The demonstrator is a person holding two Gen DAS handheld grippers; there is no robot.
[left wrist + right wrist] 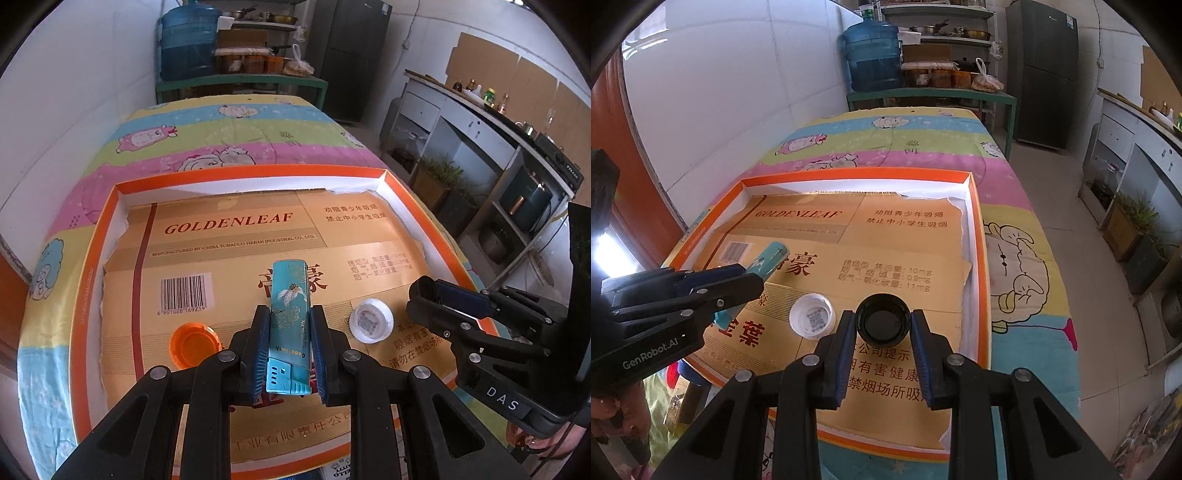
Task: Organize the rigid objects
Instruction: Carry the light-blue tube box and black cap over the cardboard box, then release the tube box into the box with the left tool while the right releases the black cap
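Lying in the middle of both views is a shallow orange-rimmed cardboard tray [397, 184] lined with a flattened golden cigarette carton [229, 258], all set on a surface covered by a pastel striped cartoon-sheep cloth [236, 125]. On the carton, an orange plastic bottle cap [194, 345] sits open side up at lower left of the left wrist view, and a white plastic cap with a QR code inside [371, 320] lies right of centre; both are apart from the grippers. Behind the surface, at the top of the frame, a blue water jug [188, 40] stands on a green shelf [240, 79], with a dark refrigerator [349, 55] to its right.

At bottom centre of its own view, the left gripper [289, 332] is clenched on a teal rectangular lighter with a bird design [290, 314], which points away up the frame above the carton. Low in the right wrist view, the right gripper [883, 325] has a round black plastic bottle cap [883, 320] between its blue pads, open side facing the camera; whether the pads press it I cannot tell.

Readable writing: "GOLDENLEAF" and "MANUFACTURED BY CHINA TOBACCO HENAN INDUSTRIAL CO., LTD." on the carton, "Good luck" on the lighter, "GenRobot.AI" and "DAS" on the gripper bodies.
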